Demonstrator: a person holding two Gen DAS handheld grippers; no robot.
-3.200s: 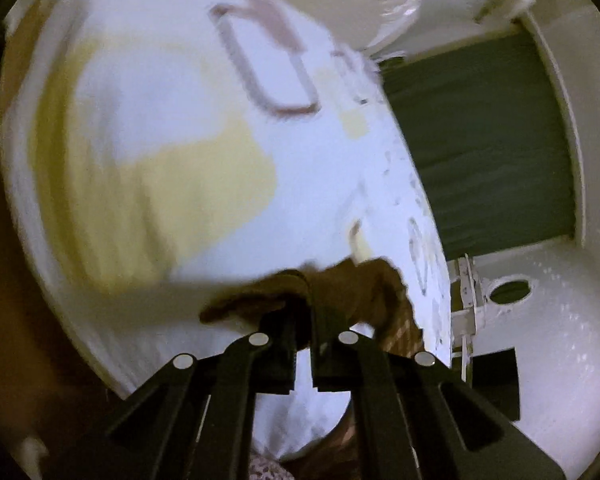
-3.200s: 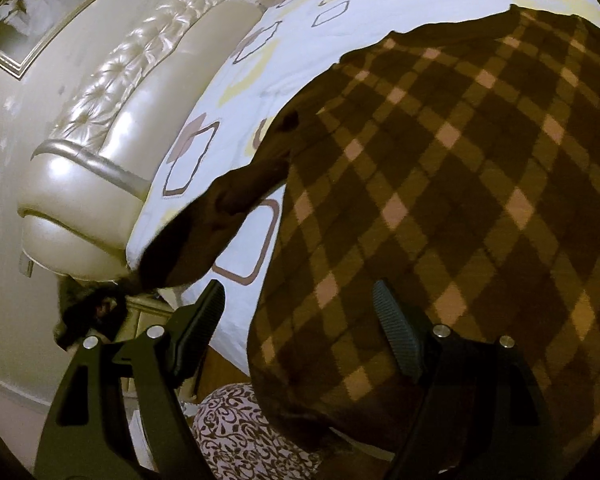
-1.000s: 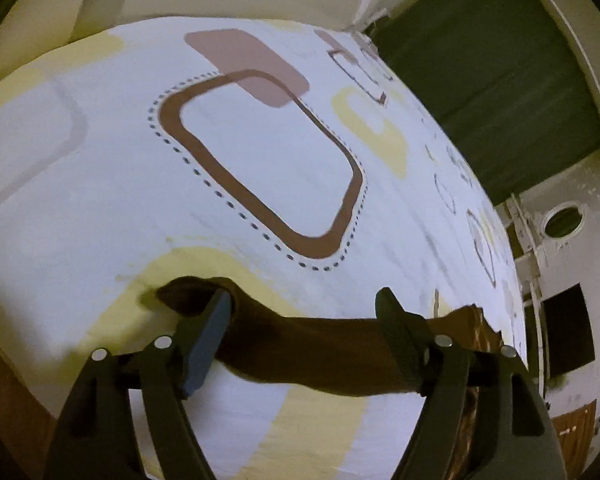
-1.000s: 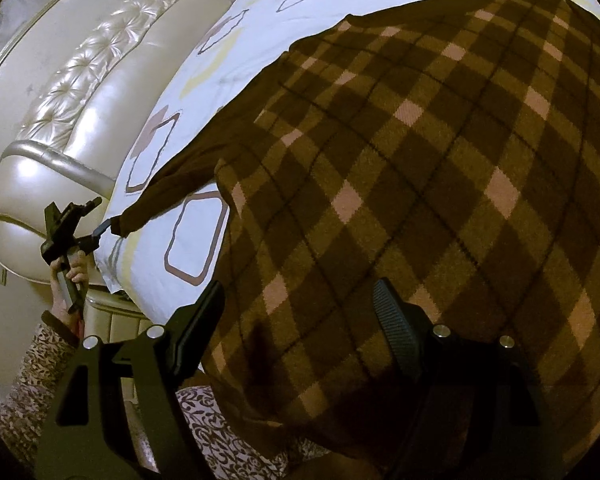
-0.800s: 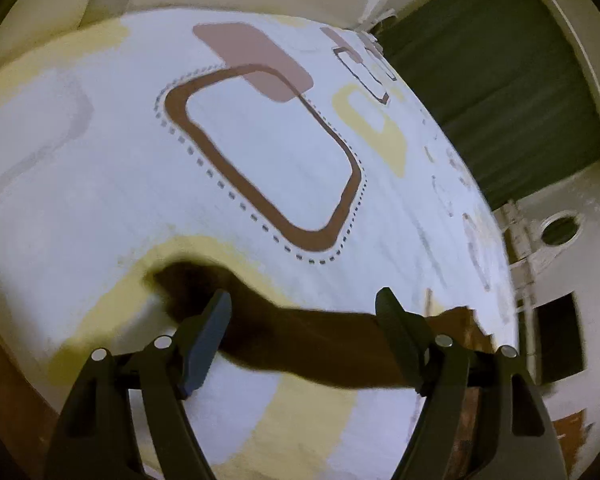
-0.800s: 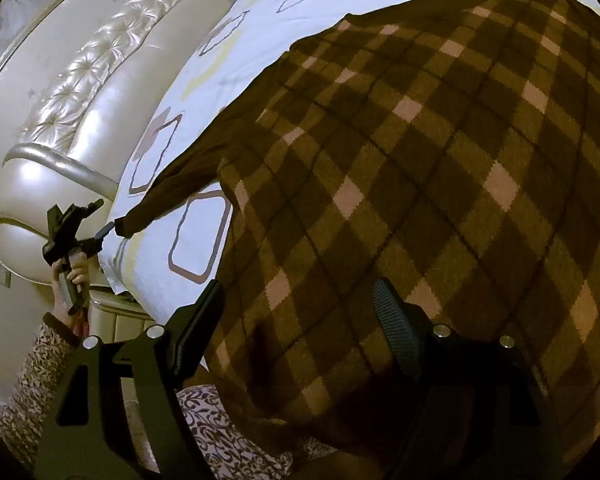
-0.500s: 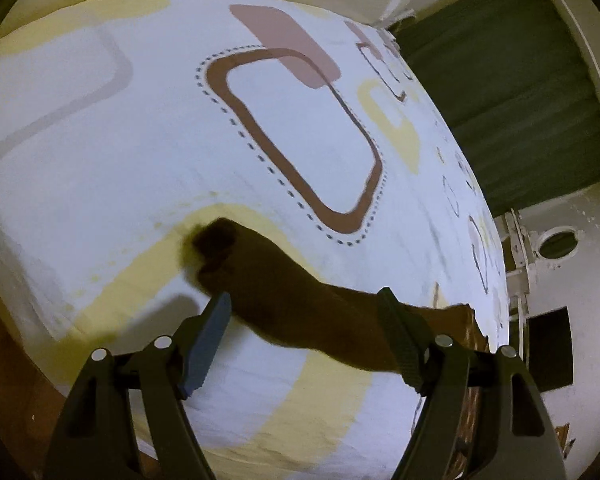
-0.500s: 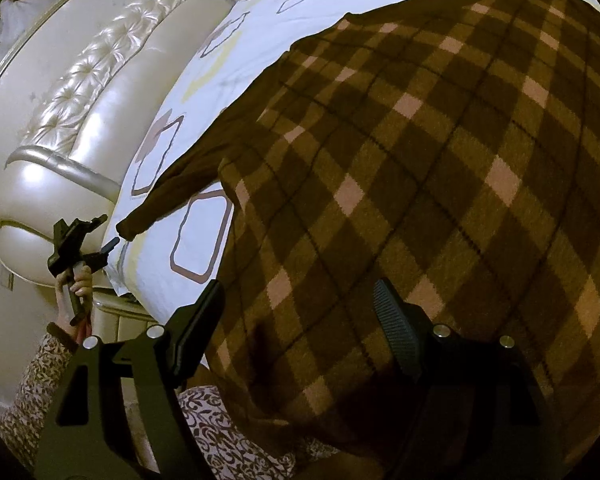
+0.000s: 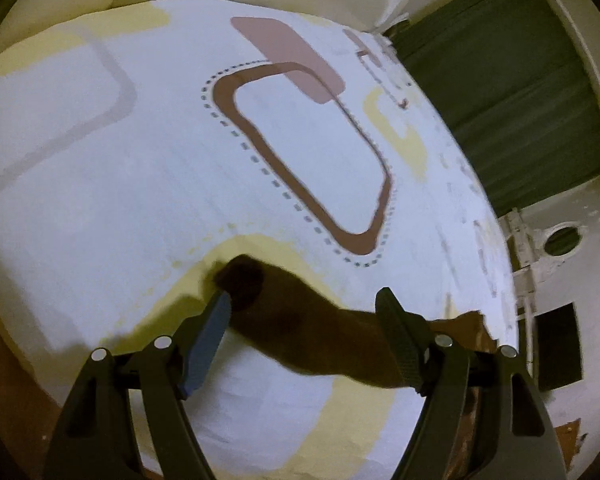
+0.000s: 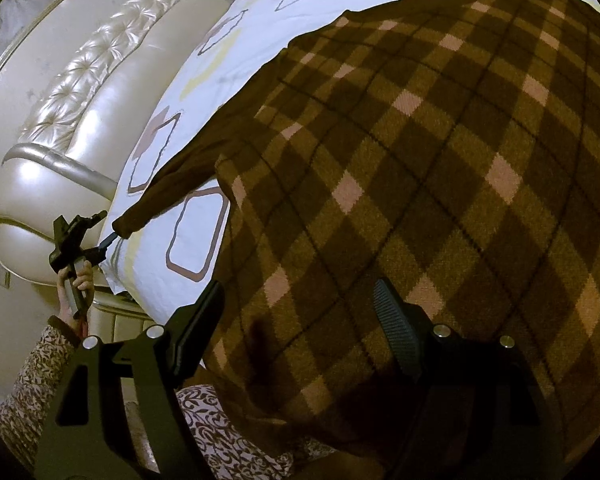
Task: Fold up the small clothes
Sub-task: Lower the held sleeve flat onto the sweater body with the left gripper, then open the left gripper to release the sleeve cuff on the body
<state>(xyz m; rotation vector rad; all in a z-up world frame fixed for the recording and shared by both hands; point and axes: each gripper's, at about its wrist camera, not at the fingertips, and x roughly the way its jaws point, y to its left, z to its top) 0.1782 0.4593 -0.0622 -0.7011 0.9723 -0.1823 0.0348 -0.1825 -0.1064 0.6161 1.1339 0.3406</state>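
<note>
We see one brown diamond-checked knitted sweater (image 10: 440,168) spread flat on one bed covered by a white sheet printed with brown and yellow rounded rectangles (image 9: 120,184). Its one visible plain dark brown sleeve (image 9: 300,320) stretches out to the left across the sheet, the cuff lying on a yellow band of the print. We hold two black two-finger grippers. The left gripper (image 9: 304,312) hangs released just over the sleeve, its jaws spread wide to either side of the cuff end, pads not pressing the cloth. The right gripper (image 10: 300,304) is likewise released, jaws wide above the near hem of the sweater. In the right wrist view one hand (image 10: 76,280) grips the left tool's handle, beside one cream tufted leather headboard (image 10: 80,120). One dark green curtain (image 9: 512,100) hangs far right.
</note>
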